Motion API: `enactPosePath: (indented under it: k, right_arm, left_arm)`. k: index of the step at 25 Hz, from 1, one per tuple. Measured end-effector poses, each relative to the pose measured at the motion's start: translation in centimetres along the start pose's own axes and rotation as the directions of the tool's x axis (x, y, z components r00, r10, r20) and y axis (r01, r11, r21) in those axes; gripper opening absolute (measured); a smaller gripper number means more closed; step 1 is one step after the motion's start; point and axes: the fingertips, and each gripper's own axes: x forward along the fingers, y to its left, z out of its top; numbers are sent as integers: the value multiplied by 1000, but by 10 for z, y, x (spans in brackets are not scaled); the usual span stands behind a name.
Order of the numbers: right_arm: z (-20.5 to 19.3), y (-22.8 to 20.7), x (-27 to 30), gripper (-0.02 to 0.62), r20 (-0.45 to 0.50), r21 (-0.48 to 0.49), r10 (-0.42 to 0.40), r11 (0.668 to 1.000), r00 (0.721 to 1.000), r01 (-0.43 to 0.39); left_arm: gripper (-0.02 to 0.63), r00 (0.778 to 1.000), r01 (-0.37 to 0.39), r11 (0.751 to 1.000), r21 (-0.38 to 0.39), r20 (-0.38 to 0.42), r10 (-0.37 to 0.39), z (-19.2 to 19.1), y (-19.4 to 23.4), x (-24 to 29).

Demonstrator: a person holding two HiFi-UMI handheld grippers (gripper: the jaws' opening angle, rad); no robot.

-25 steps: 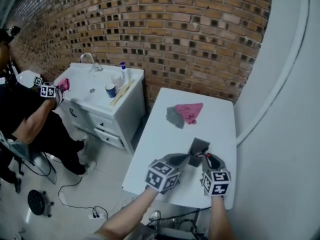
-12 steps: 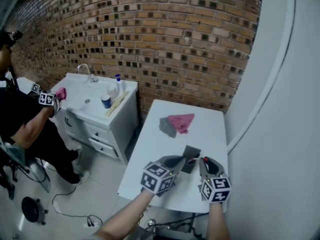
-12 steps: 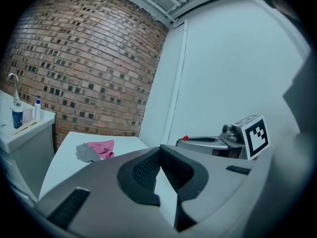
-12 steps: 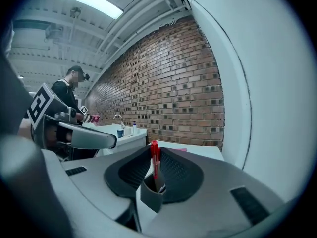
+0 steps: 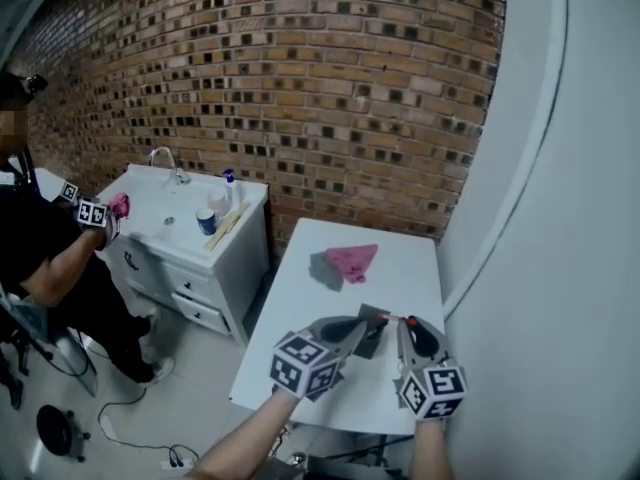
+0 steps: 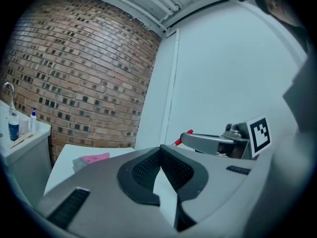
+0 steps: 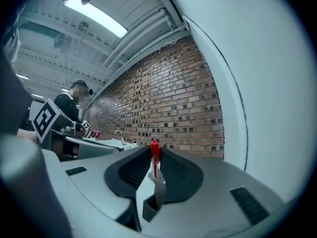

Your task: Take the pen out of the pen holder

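In the head view my left gripper (image 5: 358, 325) is closed on the left edge of the dark grey pen holder (image 5: 375, 330), above the near half of the white table (image 5: 400, 268). The left gripper view shows my left gripper (image 6: 160, 150) with its jaws together; the holder is hidden below them. My right gripper (image 5: 405, 321) is just right of the holder, shut on a pen (image 5: 408, 319) with a red end. In the right gripper view the pen (image 7: 154, 155) stands upright between the pads of the right gripper (image 7: 154, 168). The red tip (image 6: 186, 133) also shows in the left gripper view.
A pink cloth (image 5: 354, 259) and a grey cloth (image 5: 323, 269) lie at the table's far end. A white sink cabinet (image 5: 190, 243) with a cup and bottle stands left against the brick wall. A seated person (image 5: 50, 258) works there. A pale wall runs along the right.
Both grippers have risen above the table, the right one a little more. The pen has stayed in the right jaws and the holder at the left gripper's tip.
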Motion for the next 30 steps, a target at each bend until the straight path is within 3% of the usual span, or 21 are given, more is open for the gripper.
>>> enactPosePath:
  k: [7, 30]
  right_arm:
    - [13, 6, -8, 66, 39, 15, 20, 1000, 999, -20]
    - [21, 17, -10, 63, 43, 31, 24, 999, 999, -25]
  left_arm:
    - [3, 1000, 3, 1000, 20, 28, -4, 13, -8, -5]
    - [3, 1000, 9, 1000, 28, 25, -10, 19, -11, -12]
